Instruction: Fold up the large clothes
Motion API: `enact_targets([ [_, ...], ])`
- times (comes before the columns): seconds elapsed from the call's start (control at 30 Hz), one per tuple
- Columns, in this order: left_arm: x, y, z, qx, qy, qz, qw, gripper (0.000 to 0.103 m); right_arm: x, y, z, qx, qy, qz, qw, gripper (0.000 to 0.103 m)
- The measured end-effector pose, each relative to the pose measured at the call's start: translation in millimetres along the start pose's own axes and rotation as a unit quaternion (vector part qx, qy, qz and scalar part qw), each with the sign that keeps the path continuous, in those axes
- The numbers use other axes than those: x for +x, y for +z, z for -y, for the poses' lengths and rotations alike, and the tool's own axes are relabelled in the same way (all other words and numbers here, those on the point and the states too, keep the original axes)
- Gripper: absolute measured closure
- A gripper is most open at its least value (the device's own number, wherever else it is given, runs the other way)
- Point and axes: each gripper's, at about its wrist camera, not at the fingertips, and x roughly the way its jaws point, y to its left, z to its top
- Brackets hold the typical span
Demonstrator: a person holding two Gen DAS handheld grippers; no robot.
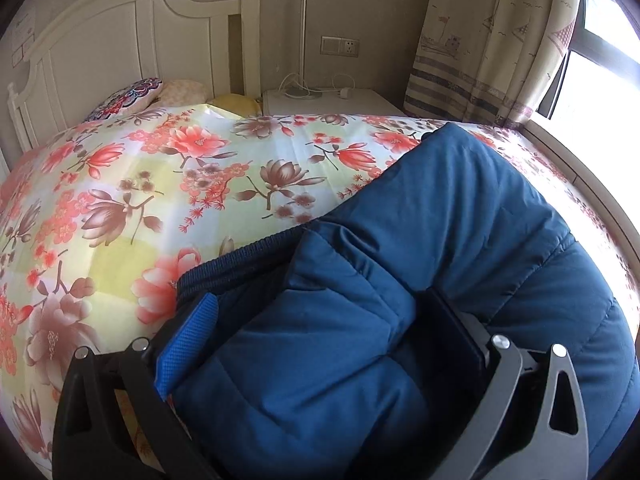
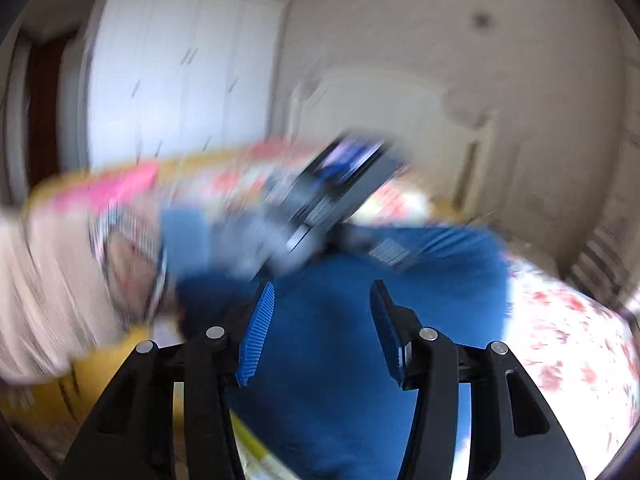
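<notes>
A blue padded jacket (image 1: 460, 208) lies on a bed with a flowered cover (image 1: 160, 184). In the left wrist view my left gripper (image 1: 320, 300) has a thick bunched fold of the jacket filling the gap between its fingers, and the blue pad (image 1: 188, 344) lies against the fabric. The right wrist view is blurred by motion. There my right gripper (image 2: 323, 287) hangs above the jacket (image 2: 332, 360) with its jaws apart and nothing gripped between them. A black blurred shape beyond it looks like the left gripper's body (image 2: 332, 196).
A white headboard (image 1: 120, 40) and pillows (image 1: 132, 94) stand at the far end of the bed. Beside it are a white nightstand (image 1: 332, 102), a curtain (image 1: 492, 40) and a window (image 1: 600, 60). A person's pale sleeve (image 2: 36, 280) shows at left near a white wardrobe (image 2: 180, 72).
</notes>
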Motion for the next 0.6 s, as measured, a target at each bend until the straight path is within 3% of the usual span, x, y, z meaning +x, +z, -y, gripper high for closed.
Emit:
enact_targets([
  [0.07,-4.3,-3.1,-2.4,-0.005,0.007,0.008,0.9999,0.002,8.4,-4.9,-16.9,-0.056,-0.034,-0.002,0.998,0.053],
  [0.13,-11.1,-2.8,-1.9,-0.002,0.025,0.009,0.9996,0.002,8.5,-3.7,-5.8,-0.036,-0.010,-0.012,0.999,0.053],
  [0.27,-50.3,5.5,19.4,0.056,0.149,0.035,0.9866,0.002,17.4,-8.8,3.1,-0.032,0.002,-0.004,0.999,0.053],
  [0.3,-66.6,6.4,23.6,0.057,0.161,0.046,0.9842,0.003,17.4,-8.4,5.2,-0.032,0.001,-0.004,0.999,0.053],
  [0.4,-128.7,-1.6,34.6,0.019,0.144,0.089,0.9853,0.002,12.9,-10.1,6.2,-0.033,0.002,0.000,0.999,0.053],
  [0.47,-150.0,-14.3,41.8,0.007,0.133,0.103,0.9857,0.002,8.8,-12.1,3.6,-0.033,0.000,0.003,0.999,0.053],
  [0.53,-150.4,-33.9,46.5,-0.003,0.136,0.103,0.9853,0.002,5.9,-14.2,-0.4,-0.032,-0.003,0.008,0.999,0.053],
  [0.6,-121.7,-52.7,42.4,-0.019,0.134,0.065,0.9887,0.002,0.8,-17.0,-5.1,-0.034,-0.006,0.018,0.999,0.053],
])
